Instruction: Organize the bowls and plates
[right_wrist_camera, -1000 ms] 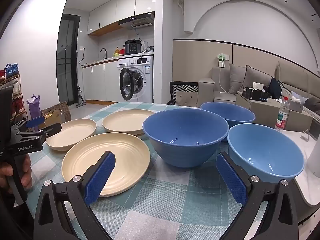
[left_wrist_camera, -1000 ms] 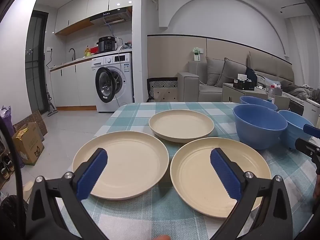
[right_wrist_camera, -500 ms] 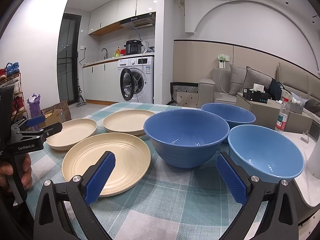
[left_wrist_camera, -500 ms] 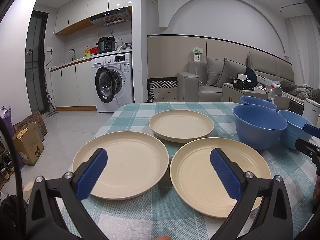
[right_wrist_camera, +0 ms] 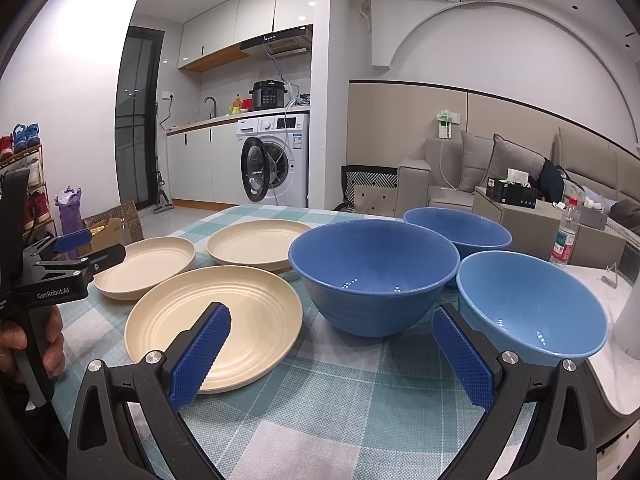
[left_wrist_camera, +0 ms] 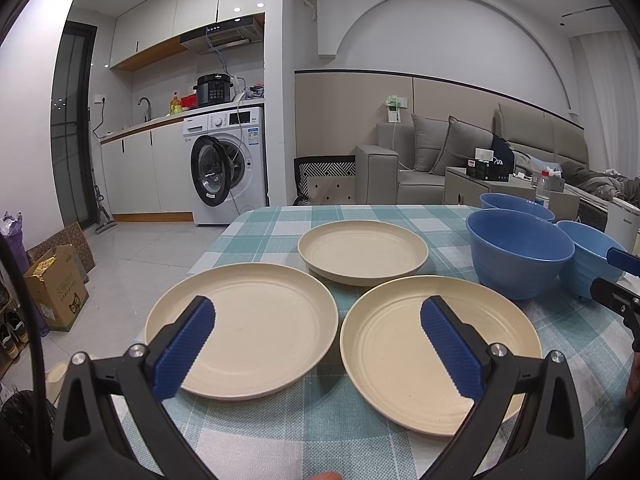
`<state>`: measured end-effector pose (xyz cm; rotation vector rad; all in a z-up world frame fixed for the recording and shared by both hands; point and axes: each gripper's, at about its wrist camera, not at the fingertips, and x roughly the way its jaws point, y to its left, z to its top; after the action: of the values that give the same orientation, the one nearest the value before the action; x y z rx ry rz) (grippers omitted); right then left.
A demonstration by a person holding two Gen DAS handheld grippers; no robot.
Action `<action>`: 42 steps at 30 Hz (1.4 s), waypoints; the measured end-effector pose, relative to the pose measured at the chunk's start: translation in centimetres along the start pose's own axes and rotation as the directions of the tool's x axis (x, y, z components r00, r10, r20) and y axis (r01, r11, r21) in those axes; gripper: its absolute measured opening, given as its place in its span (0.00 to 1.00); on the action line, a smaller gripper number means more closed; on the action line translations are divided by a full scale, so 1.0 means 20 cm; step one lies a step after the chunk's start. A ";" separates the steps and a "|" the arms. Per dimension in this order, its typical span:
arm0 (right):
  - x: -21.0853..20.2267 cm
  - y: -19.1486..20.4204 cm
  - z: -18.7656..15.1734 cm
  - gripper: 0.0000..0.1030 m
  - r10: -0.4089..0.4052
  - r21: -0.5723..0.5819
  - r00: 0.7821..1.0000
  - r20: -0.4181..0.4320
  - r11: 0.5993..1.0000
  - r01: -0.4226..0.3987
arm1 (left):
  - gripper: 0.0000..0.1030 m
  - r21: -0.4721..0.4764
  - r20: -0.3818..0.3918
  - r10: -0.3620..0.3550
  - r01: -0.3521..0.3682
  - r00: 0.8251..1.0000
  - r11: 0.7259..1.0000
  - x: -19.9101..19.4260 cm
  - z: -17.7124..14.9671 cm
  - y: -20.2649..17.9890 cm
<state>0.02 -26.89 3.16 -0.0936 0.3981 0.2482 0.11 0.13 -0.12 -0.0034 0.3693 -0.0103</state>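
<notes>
**Cream plates and blue bowls laid out, both tools empty**

Cream is what fills your left wrist view: three plates sit on the checked cloth of the surface (left_wrist_camera: 280,224). Your left gripper (left_wrist_camera: 316,340) hangs above the near pair with its fingers (left_wrist_camera: 184,346) spread wide and nothing between them. The left plate (left_wrist_camera: 244,328) lies under one fingertip, the right plate (left_wrist_camera: 400,344) under the other; the two rims sit just beside each other. The far plate (left_wrist_camera: 362,250) lies behind them, near both. To your right stand three blue bowls: the dark bowl (left_wrist_camera: 518,254) nearest the plates, the back bowl (left_wrist_camera: 516,206) behind it, and the pale bowl (left_wrist_camera: 588,256) beside it. Part of your right gripper (left_wrist_camera: 618,280) shows at the right edge.

From your right wrist view, your right gripper (right_wrist_camera: 332,346) has its fingers (right_wrist_camera: 202,354) held wide apart, gripping nothing. Between them you look at the dark bowl (right_wrist_camera: 374,276), upright on the cloth. The pale bowl (right_wrist_camera: 532,306) sits close on its right, the back bowl (right_wrist_camera: 458,228) behind both. The ridged right plate (right_wrist_camera: 214,316) lies just left of the dark bowl, with the other two plates beyond it. Your left gripper (right_wrist_camera: 86,250) shows at the left edge, held in your hand (right_wrist_camera: 16,340).
</notes>
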 end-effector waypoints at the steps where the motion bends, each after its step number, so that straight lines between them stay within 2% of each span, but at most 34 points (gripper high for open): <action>1: 0.00 0.00 0.00 1.00 -0.001 0.000 1.000 0.000 1.000 0.001 | 1.00 0.000 0.000 0.000 0.000 1.000 1.000 0.00 0.00 0.00; 42: -0.01 0.00 0.01 1.00 0.001 -0.004 1.000 0.000 1.000 -0.001 | 1.00 0.001 -0.002 -0.002 0.002 1.000 1.000 0.01 -0.01 0.00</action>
<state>-0.07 -26.99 3.48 -0.0977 0.3975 0.2497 0.25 0.20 -0.29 -0.0031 0.3717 -0.0125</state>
